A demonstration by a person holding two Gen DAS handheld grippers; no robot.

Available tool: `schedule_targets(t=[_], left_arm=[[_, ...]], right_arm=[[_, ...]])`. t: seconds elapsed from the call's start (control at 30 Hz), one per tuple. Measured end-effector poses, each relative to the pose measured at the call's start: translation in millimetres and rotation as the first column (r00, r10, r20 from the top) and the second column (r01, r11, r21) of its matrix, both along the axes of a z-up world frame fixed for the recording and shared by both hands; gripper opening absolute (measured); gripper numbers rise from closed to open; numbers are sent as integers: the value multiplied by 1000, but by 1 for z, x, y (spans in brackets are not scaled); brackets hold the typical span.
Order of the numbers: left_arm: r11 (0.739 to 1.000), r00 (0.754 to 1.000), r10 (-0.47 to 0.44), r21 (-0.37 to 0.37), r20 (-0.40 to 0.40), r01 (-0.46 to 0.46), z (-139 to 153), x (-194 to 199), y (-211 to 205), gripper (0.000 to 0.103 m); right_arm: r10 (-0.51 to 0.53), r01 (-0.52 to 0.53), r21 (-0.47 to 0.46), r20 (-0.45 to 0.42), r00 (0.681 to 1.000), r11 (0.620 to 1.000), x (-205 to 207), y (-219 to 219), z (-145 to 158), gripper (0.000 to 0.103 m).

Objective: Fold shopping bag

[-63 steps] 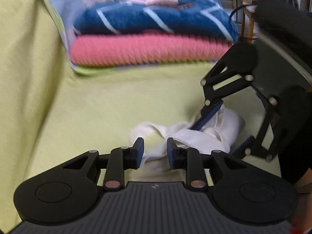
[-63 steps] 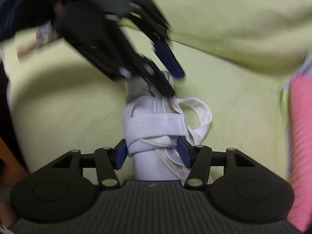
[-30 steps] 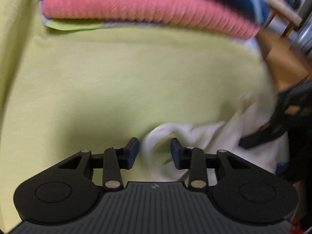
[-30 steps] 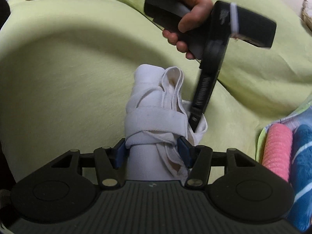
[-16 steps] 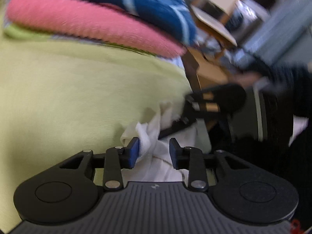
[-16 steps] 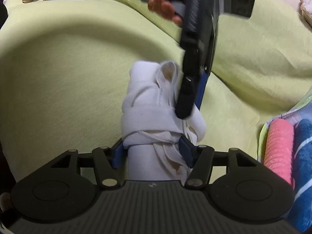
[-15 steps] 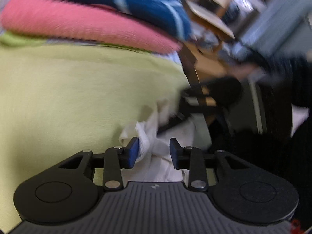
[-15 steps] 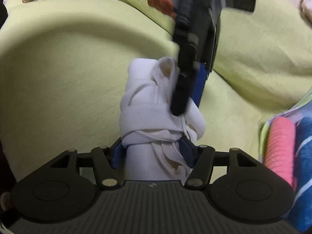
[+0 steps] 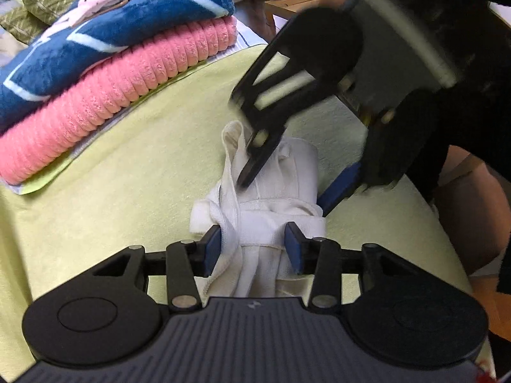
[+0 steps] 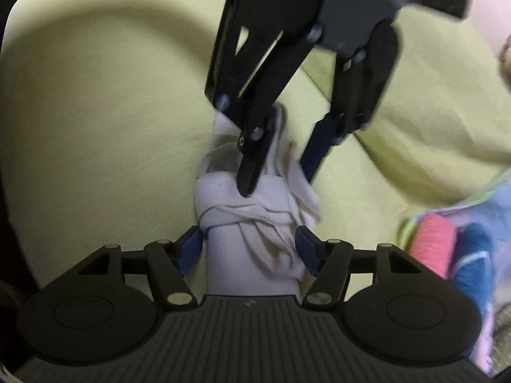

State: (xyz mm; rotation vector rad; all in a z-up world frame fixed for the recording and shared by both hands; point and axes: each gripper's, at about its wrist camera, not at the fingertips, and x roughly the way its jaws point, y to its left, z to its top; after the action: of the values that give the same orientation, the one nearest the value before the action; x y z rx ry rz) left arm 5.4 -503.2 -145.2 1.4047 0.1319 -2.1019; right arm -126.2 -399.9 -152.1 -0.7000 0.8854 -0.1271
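The white cloth shopping bag (image 9: 297, 166) lies rolled into a short bundle on the yellow-green sofa seat (image 9: 127, 191), its straps wound round the middle. My left gripper (image 9: 252, 249) is open and straddles one end, cloth filling the gap between its blue pads. From the opposite end my right gripper (image 10: 249, 245) is shut on the bag (image 10: 220, 204), a pad on each side. In the left wrist view the right gripper (image 9: 284, 194) comes down over the bundle. In the right wrist view the left gripper (image 10: 278, 178) has one finger on the roll's top.
A folded pink towel (image 9: 111, 95) under a blue patterned blanket (image 9: 95, 32) is stacked on the seat beyond the bag. The sofa's back cushion (image 10: 431, 111) rises behind. A person's bare leg (image 9: 463, 207) is at the seat's edge, and wooden chair legs (image 9: 287, 3) stand further off.
My left gripper has swung round from the bundle's loose side to face the right gripper, opened a little wider, and now has the roll between its fingers. The right gripper has kept its hold.
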Motion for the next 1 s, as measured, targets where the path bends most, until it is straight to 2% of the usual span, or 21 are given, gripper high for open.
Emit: schedule_targets(t=[0.07, 0.1, 0.13, 0.17, 0.2, 0.23, 0.27, 0.3, 0.37, 0.4, 0.43, 0.53, 0.57, 0.63, 0.67, 0.7, 0.77, 0.83, 0.87, 0.93, 1.0], left_arm=[[1000, 1000, 2, -16, 11, -2, -1, -4, 2, 48], [1000, 1000, -1, -24, 22, 1, 0, -6, 4, 48], [1000, 999, -2, -31, 32, 3, 1, -7, 6, 49], [999, 999, -2, -35, 39, 4, 1, -9, 7, 49], [999, 999, -1, -38, 44, 3, 2, -11, 8, 49], [999, 999, 1, -40, 47, 0, 2, -11, 9, 49], [999, 999, 5, -42, 50, -3, 2, -12, 9, 49], [999, 999, 8, -45, 54, -5, 3, -13, 10, 49], [999, 998, 13, -51, 61, -10, 2, -16, 10, 49], [999, 998, 15, -54, 63, -11, 1, -17, 9, 49], [998, 998, 18, -54, 63, -15, 1, -17, 8, 49], [998, 998, 23, -57, 61, -20, 1, -17, 8, 49], [998, 998, 24, -57, 56, -21, 2, -16, 8, 49], [998, 999, 32, -51, 38, -30, 2, -13, 6, 49], [998, 999, 34, -48, 28, -33, 3, -11, 6, 49], [998, 999, 36, -45, 18, -35, 3, -9, 6, 49], [998, 999, 52, -35, -5, -52, 5, -4, 4, 49], [997, 997, 75, -26, -29, -76, 6, 2, 1, 49], [995, 995, 91, -25, -41, -92, 6, 6, 0, 49], [992, 991, 119, -26, -63, -121, 8, 12, -1, 49], [989, 986, 143, -31, -82, -146, 9, 19, 1, 49]], right_arm=[[-134, 131, 53, 65, 989, 990, -15, 1, 20, 60], [-253, 234, 160, 110, 961, 959, -23, -4, 33, 61], [-409, 346, 333, 141, 901, 877, -33, -13, 42, 62], [-559, 429, 501, 140, 817, 752, -43, -23, 52, 64], [-688, 459, 671, 106, 718, 583, -56, -32, 50, 69], [-792, 447, 808, 39, 609, 384, -69, -41, 47, 71], [-870, 387, 908, -54, 490, 161, -82, -50, 34, 71], [-907, 303, 953, -136, 399, -10, -94, -52, 19, 71], [-913, 77, 944, -329, 241, -320, -118, -55, -13, 71], [-903, -12, 920, -383, 194, -393, -120, -48, -21, 71], [-893, -74, 897, -419, 166, -435, -119, -43, -27, 71], [-856, -96, 854, -496, 144, -511, -103, -38, -42, 71], [-855, -107, 849, -507, 108, -517, -98, -35, -47, 72], [-870, -181, 852, -491, 52, -491, -91, -30, -52, 74], [-875, -218, 852, -483, 23, -476, -87, -28, -55, 74], [-887, -212, 865, -462, 17, -455, -81, -29, -55, 74], [-903, -138, 894, -430, 0, -426, -69, -32, -48, 74], [-931, -39, 930, -366, -3, -366, -59, -31, -39, 63], [-948, 25, 948, -317, 2, -317, -57, -30, -38, 60], [-973, 81, 971, -227, 39, -224, -48, -35, -38, 58], [-976, 83, 977, -202, 81, -196, -47, -45, -40, 56]])
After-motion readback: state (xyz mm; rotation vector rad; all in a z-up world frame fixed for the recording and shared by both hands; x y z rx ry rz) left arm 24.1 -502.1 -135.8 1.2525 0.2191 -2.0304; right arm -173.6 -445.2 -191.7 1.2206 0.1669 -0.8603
